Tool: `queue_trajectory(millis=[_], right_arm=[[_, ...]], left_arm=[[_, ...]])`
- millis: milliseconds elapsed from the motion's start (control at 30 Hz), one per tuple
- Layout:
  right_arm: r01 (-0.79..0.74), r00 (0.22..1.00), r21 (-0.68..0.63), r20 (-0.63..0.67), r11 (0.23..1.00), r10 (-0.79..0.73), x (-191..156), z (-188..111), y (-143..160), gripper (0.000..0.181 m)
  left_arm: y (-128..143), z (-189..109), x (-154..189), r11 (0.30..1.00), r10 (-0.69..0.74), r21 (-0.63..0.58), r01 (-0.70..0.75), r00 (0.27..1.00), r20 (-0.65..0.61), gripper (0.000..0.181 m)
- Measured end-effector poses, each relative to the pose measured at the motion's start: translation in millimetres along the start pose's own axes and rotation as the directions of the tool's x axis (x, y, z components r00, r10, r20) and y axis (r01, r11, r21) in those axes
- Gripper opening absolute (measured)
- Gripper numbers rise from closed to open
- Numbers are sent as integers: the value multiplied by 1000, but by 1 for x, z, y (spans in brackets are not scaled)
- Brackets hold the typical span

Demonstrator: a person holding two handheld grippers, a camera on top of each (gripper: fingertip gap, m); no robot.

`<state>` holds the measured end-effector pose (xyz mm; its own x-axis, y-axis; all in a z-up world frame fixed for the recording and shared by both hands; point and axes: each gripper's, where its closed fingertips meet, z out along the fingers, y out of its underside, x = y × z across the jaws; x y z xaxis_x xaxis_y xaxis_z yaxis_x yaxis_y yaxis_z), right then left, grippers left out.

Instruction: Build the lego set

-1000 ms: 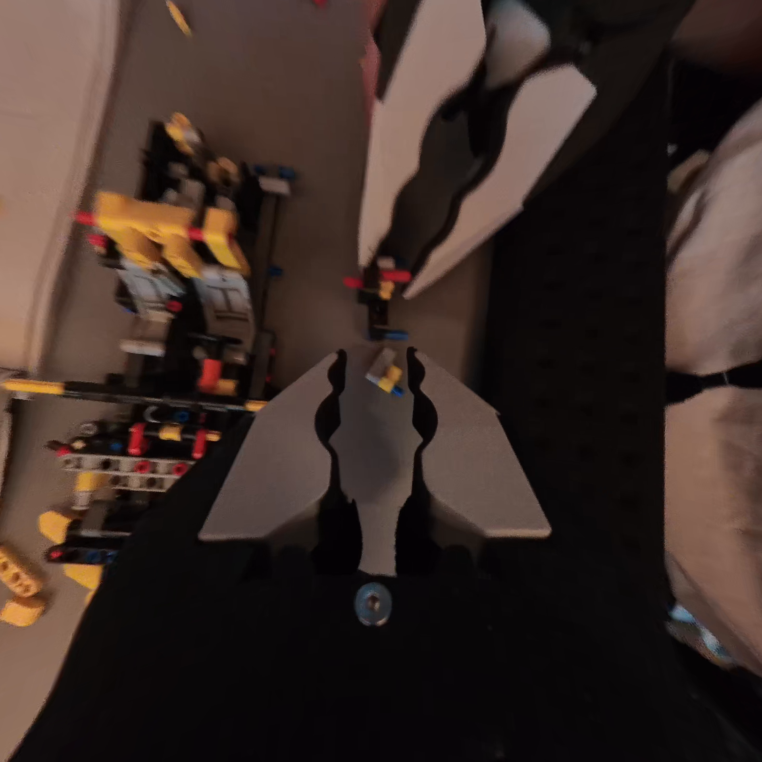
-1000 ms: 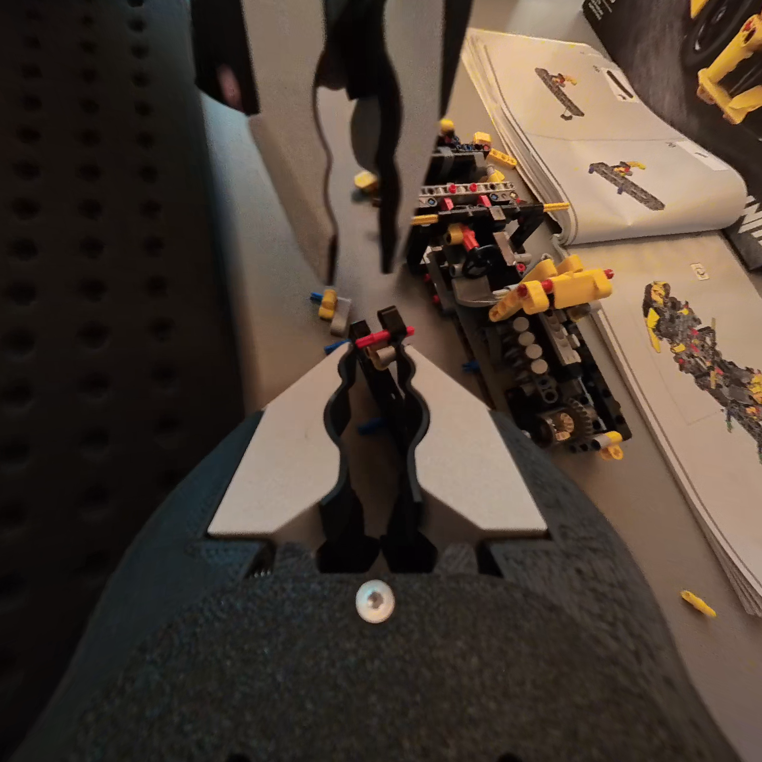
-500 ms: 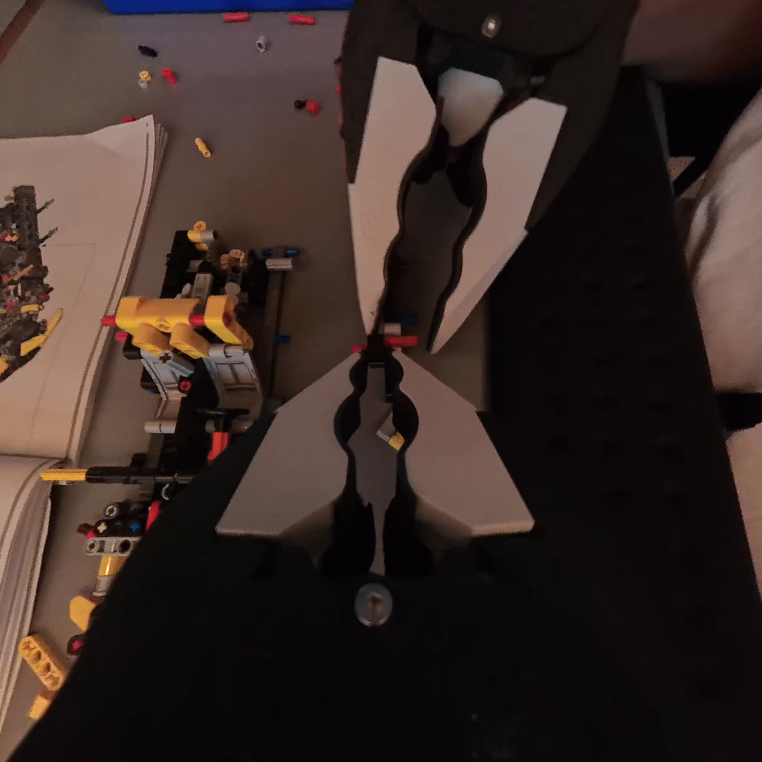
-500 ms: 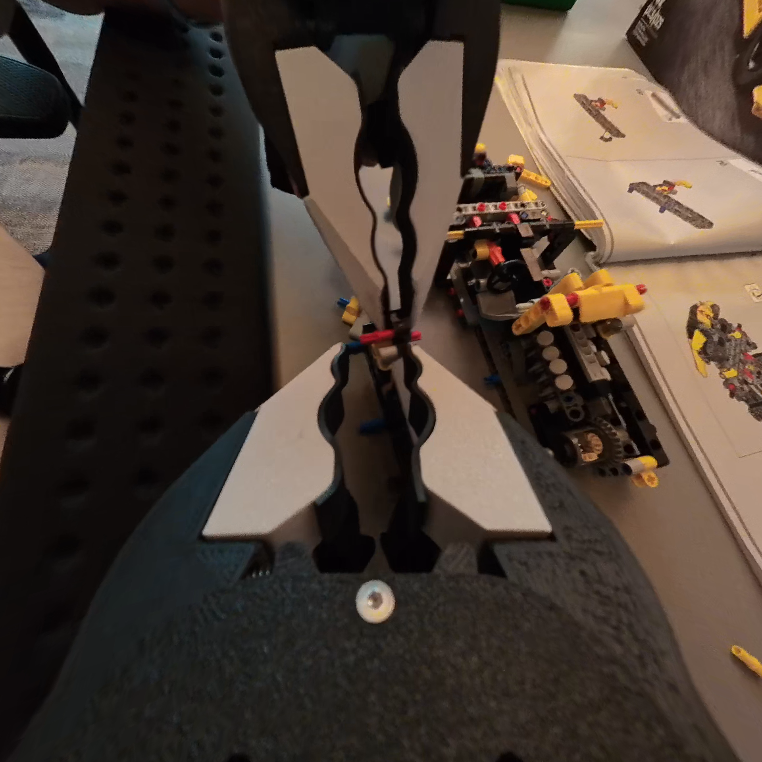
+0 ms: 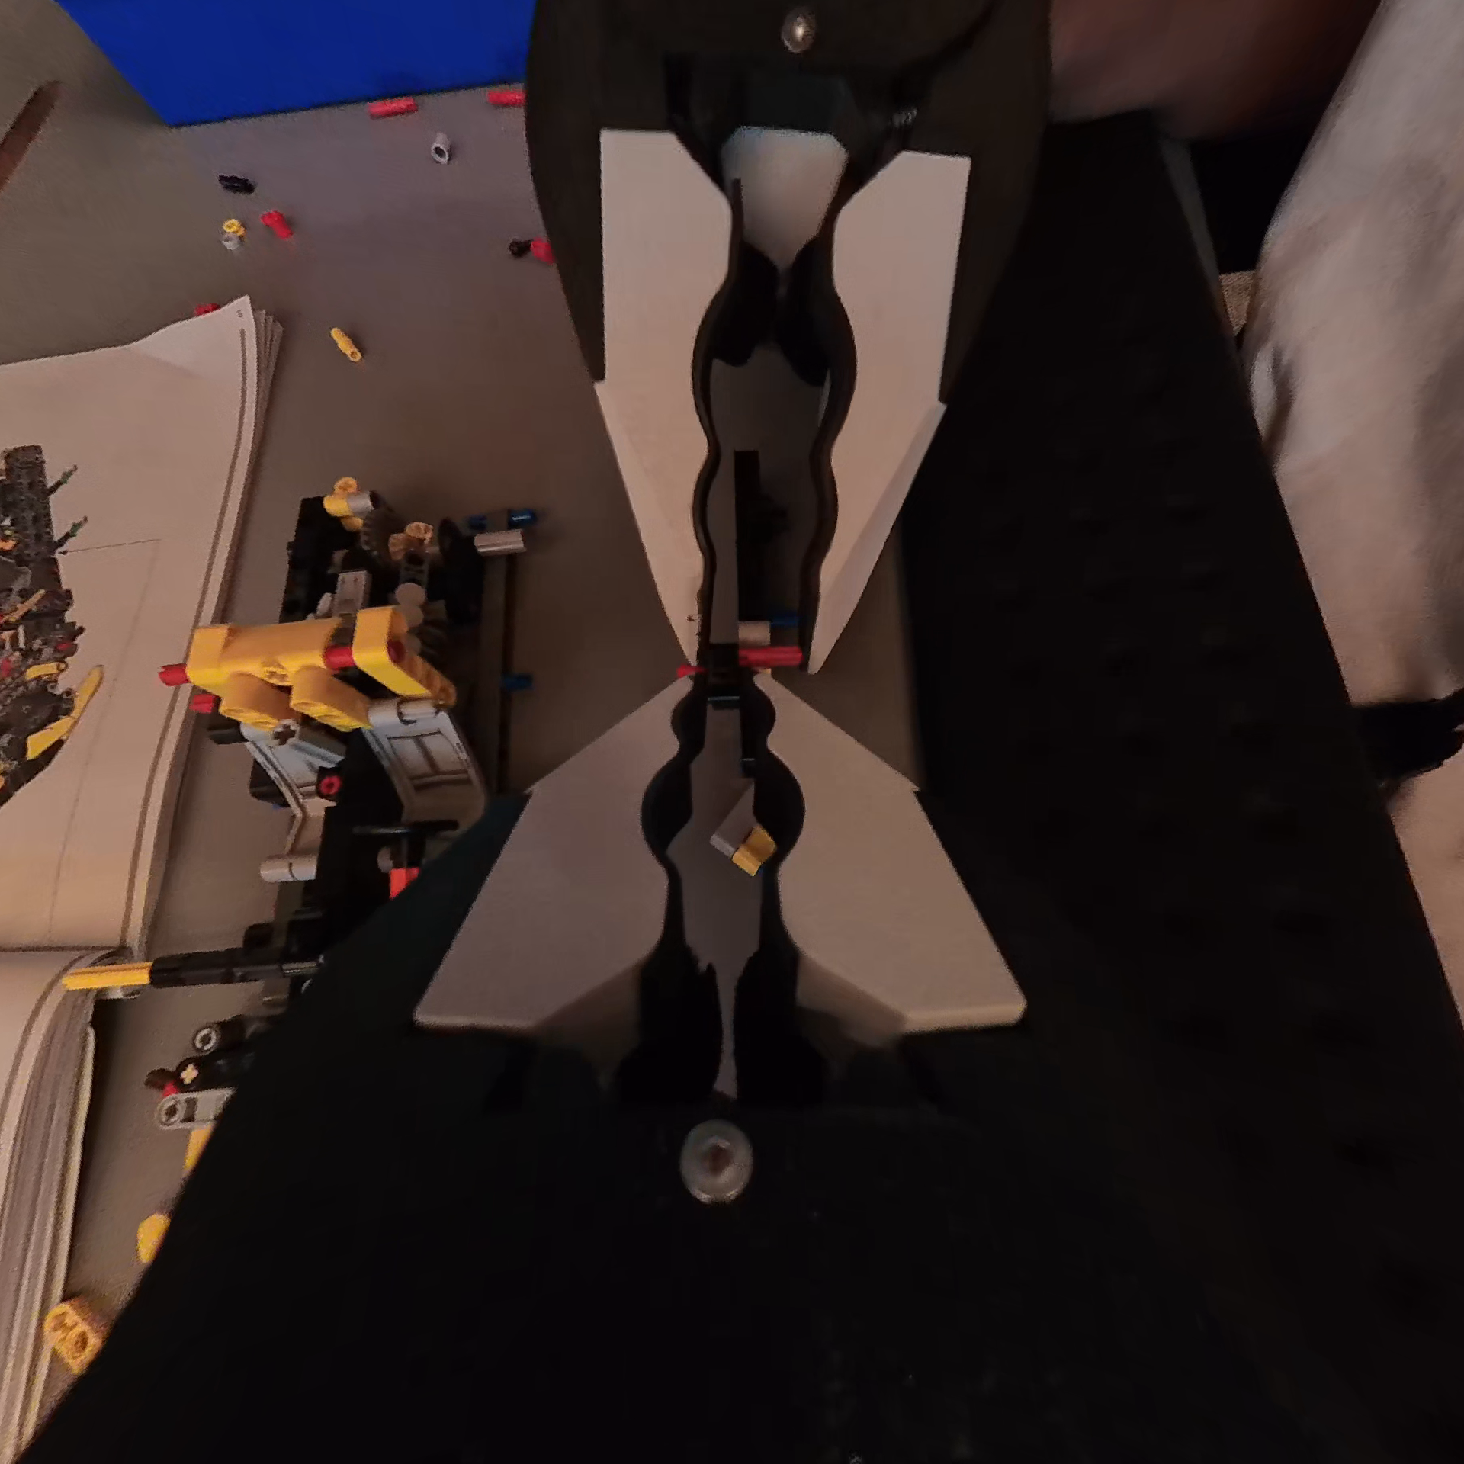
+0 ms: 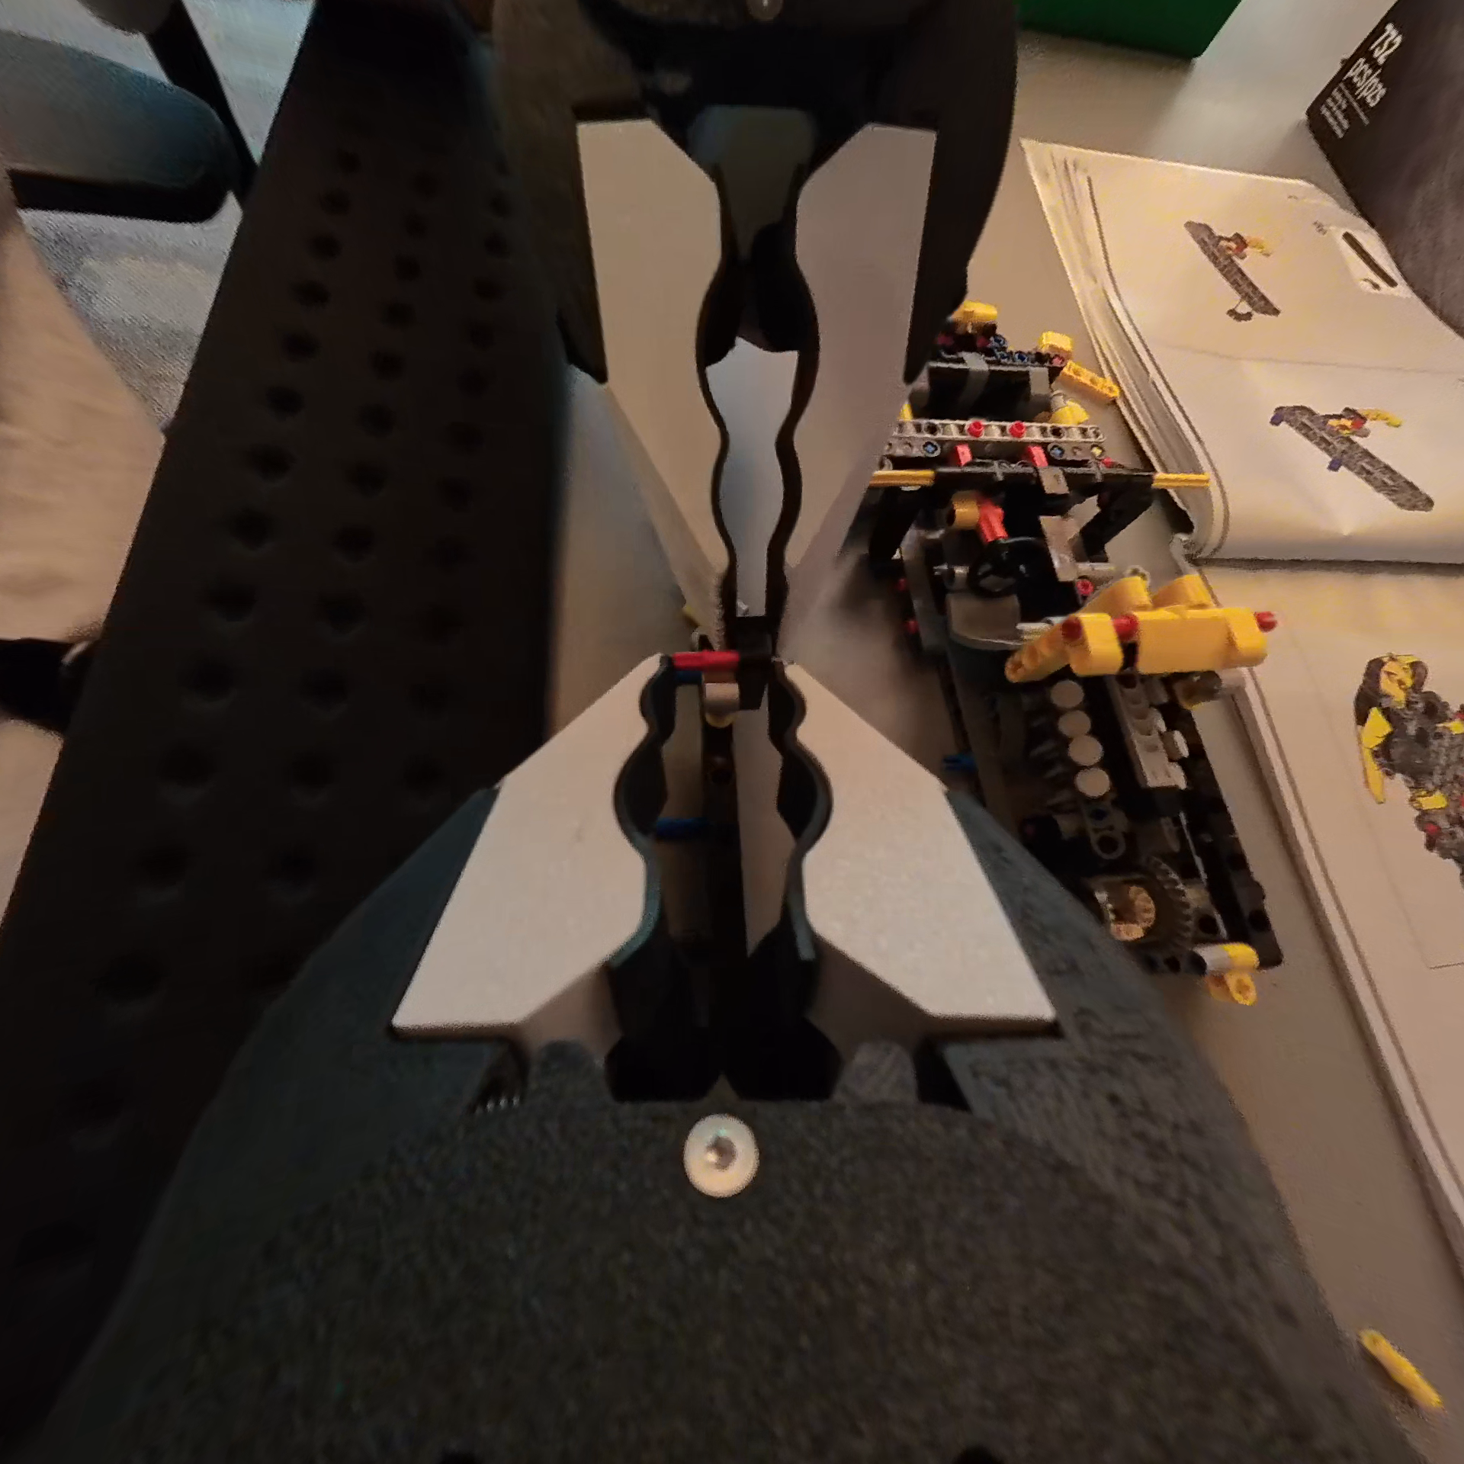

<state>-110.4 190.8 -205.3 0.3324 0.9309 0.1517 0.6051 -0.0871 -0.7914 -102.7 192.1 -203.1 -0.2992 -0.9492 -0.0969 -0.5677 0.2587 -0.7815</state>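
The left tongs point(image 5: 725, 683) have closed in tip to tip with the right tongs point(image 6: 717, 673), both now clamping the slim black beam with red pin point(image 6: 722, 697) mid-frame; the black-and-yellow lego vehicle chassis point(image 6: 1093, 697) waits at right on the grey bench point(image 5: 412, 261), so a handover or press-fit seems underway

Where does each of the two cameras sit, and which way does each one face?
Left wrist view: on the left gripper, looking along its fingers at the facing right gripper, the half-built lego vehicle to its left.
Right wrist view: on the right gripper, looking at the left gripper, the vehicle to its right.
Shared: the small black lego beam with a red pin between the meeting tips, and the open instruction booklet.
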Motion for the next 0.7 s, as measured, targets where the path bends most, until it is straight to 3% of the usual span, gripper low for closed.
queue_trajectory(millis=[567,700], right_arm=[[-27,999,4,42,1000,27,1,0,3,22],[-34,998,14,55,999,33,2,-1,4,15]], left_arm=[[0,1,0,1000,20,-22,-20,999,29,8],[-1,2,2,996,87,-31,-86,995,49,7]])
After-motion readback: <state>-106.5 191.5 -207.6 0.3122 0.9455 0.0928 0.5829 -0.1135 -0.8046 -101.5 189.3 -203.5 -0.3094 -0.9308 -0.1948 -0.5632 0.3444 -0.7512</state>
